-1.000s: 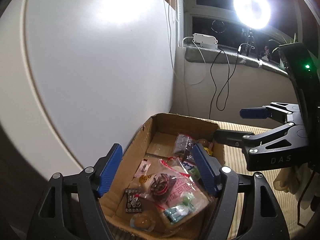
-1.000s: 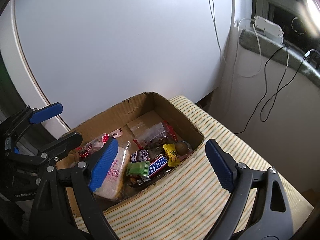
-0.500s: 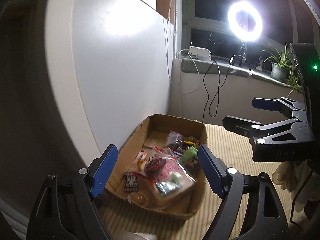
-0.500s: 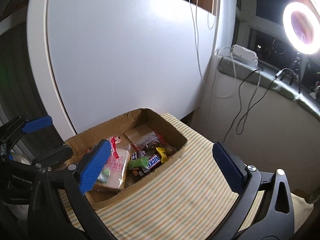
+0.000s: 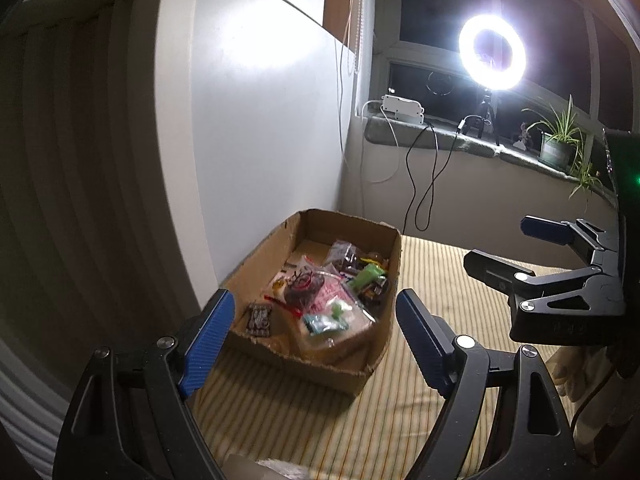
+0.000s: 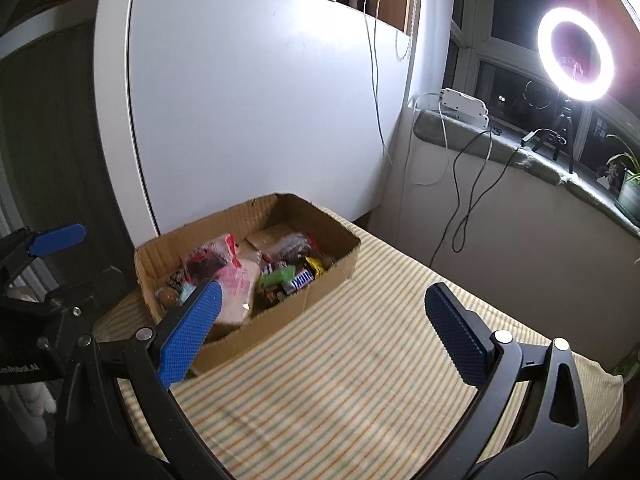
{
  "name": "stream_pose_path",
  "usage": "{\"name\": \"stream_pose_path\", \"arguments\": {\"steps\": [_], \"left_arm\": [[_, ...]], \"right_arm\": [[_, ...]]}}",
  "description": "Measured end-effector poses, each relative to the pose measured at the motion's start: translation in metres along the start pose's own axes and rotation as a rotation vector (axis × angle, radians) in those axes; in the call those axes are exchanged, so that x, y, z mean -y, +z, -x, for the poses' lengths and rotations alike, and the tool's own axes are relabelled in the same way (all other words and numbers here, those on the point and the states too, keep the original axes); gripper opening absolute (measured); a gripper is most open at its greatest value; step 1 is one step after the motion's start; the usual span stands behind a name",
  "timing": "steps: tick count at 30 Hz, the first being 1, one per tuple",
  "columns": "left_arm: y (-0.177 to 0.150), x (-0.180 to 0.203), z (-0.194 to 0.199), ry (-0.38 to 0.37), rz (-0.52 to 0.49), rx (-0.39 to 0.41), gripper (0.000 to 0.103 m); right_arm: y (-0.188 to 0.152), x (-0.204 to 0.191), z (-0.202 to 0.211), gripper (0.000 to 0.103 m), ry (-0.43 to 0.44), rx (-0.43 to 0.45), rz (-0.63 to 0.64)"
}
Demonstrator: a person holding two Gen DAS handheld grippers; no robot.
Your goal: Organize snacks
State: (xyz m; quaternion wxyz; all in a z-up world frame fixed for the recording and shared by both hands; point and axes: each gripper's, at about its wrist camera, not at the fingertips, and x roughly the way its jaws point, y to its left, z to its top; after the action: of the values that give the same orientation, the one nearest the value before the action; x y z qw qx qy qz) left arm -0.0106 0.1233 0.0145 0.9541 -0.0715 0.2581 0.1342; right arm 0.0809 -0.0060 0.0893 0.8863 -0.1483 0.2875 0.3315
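Snacks [image 6: 256,276] boxed, ring light [image 5: 491,52] (glaring) beyond

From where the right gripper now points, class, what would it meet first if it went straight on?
Probably the bare striped tablecloth, just right of the open cardboard box of snacks. The right gripper is open and empty; depth is hard to judge, so the box's near corner might be grazed.

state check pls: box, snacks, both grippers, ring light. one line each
cardboard box: open-topped, upright on the striped cloth, beside the white panel
snacks: loose pile inside the box, none on the cloth
left gripper: open, nothing between the fingers
right gripper: open wide, nothing between the fingers
ring light: on, standing on the window sill
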Motion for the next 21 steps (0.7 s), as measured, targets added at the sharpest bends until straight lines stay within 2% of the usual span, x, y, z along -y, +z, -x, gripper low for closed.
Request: {"name": "stream_pose_path", "arguments": {"steps": [21], "left_arm": [[-0.011,-0.002,0.014,0.051,0.003,0.001,0.083]], "right_arm": [[-0.014,-0.005,0.010,0.103,0.012,0.004,-0.003]]}}
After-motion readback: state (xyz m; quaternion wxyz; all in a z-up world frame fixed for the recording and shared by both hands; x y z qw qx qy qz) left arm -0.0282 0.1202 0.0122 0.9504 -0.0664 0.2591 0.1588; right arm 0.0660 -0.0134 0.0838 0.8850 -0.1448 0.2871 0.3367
